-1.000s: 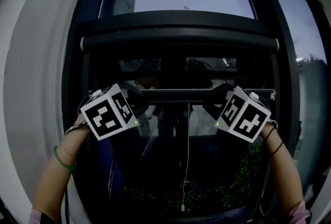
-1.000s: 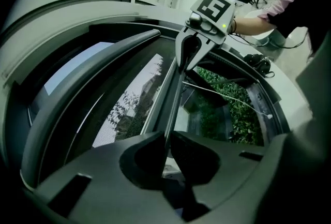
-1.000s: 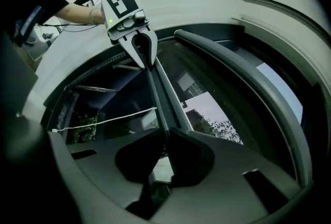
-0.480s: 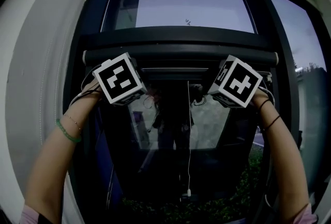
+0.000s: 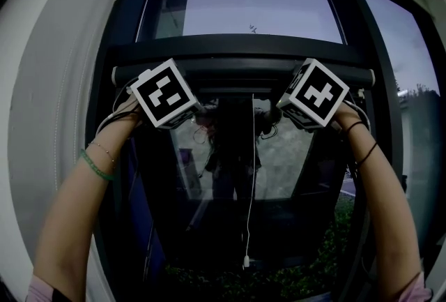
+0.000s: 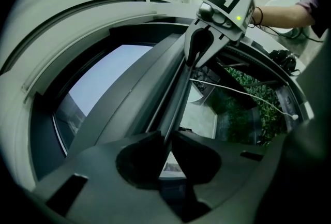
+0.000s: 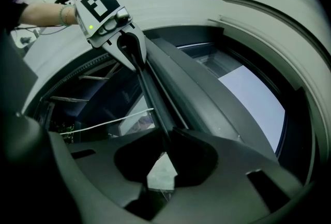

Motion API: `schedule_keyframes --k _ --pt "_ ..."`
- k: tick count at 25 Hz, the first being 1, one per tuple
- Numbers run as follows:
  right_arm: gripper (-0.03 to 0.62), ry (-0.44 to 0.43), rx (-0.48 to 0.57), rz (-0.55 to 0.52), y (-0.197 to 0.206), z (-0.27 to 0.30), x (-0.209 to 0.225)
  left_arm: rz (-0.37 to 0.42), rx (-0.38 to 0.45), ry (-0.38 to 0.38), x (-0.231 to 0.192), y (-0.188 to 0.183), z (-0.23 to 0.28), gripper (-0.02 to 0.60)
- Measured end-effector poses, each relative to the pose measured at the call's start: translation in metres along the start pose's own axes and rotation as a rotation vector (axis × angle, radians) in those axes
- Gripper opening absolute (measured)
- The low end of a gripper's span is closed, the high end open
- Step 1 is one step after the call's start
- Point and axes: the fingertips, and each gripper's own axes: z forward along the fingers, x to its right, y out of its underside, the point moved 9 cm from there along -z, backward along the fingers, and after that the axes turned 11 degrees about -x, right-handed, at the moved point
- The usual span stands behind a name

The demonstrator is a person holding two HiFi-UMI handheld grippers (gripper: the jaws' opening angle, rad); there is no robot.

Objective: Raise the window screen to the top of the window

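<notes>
The window screen's dark bottom bar [image 6: 178, 93] sits right up under the roller housing [image 5: 244, 74] at the top of the lower pane. My left gripper [image 6: 166, 137] is shut on the bar's left part, its marker cube [image 5: 164, 93] just below the housing. My right gripper [image 7: 165, 148] is shut on the bar's right part, with its cube [image 5: 315, 93] at the same height. The same bar [image 7: 155, 104] runs from the right jaws to the left gripper. A thin white pull cord [image 5: 251, 175] hangs from the bar's middle.
Above the housing is a fixed upper pane [image 5: 244, 1] showing pale sky. The dark window frame [image 5: 111, 175] stands on both sides, with a white wall [image 5: 49, 119] at the left. Green plants [image 5: 306, 273] show outside at the bottom. A person's reflection lies in the glass.
Both grippers have lifted the bar from mid-window to just under the roller housing. Over the last half second they only rose slightly, and the cord's end hangs higher.
</notes>
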Motion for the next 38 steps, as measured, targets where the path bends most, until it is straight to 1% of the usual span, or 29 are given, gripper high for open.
schedule_keyframes --k 2,4,6,7,10,12,13,15,17,19,22,26,32,35,38 --pt "0.056 0.039 0.017 0.008 0.002 -0.001 -0.005 -0.013 0.05 -0.037 0.004 0.002 -0.002 0.058" --pt "0.06 0.084 0.041 0.007 0.005 -0.003 -0.01 -0.048 0.115 -0.094 0.007 0.006 -0.006 0.074" --pt "0.06 0.091 0.06 0.01 0.009 -0.008 -0.016 -0.099 0.17 -0.119 0.012 0.011 -0.009 0.08" --pt "0.06 0.077 0.072 0.018 0.012 -0.012 -0.02 -0.119 0.19 -0.112 0.015 0.013 -0.011 0.08" --pt "0.06 0.036 0.124 0.048 0.02 -0.026 -0.035 -0.151 0.23 -0.034 0.032 0.023 -0.018 0.08" --pt "0.06 0.014 0.148 0.068 0.029 -0.034 -0.052 -0.154 0.262 -0.017 0.051 0.032 -0.022 0.08" --pt "0.06 -0.004 0.16 0.084 0.035 -0.038 -0.063 -0.155 0.277 -0.012 0.063 0.039 -0.024 0.08" --pt "0.06 -0.05 0.195 0.13 0.05 -0.044 -0.092 -0.174 0.298 0.021 0.09 0.056 -0.025 0.08" --pt "0.06 -0.094 0.229 0.17 0.064 -0.048 -0.125 -0.206 0.32 0.066 0.117 0.077 -0.026 0.08" --pt "0.06 -0.136 0.238 0.187 0.076 -0.052 -0.159 -0.245 0.347 0.101 0.149 0.1 -0.031 0.08" --pt "0.06 -0.199 0.235 0.21 0.091 -0.063 -0.212 -0.321 0.394 0.166 0.201 0.132 -0.044 0.08" --pt "0.06 -0.258 0.195 0.244 0.11 -0.081 -0.274 -0.433 0.447 0.267 0.267 0.161 -0.064 0.08" --pt "0.06 -0.357 0.13 0.42 0.14 -0.115 -0.376 -0.532 0.443 0.438 0.371 0.19 -0.106 0.08" --pt "0.06 -0.397 0.099 0.483 0.15 -0.131 -0.414 -0.572 0.434 0.497 0.412 0.197 -0.119 0.08" --pt "0.06 -0.441 0.075 0.54 0.161 -0.148 -0.443 -0.608 0.415 0.546 0.444 0.196 -0.133 0.08"
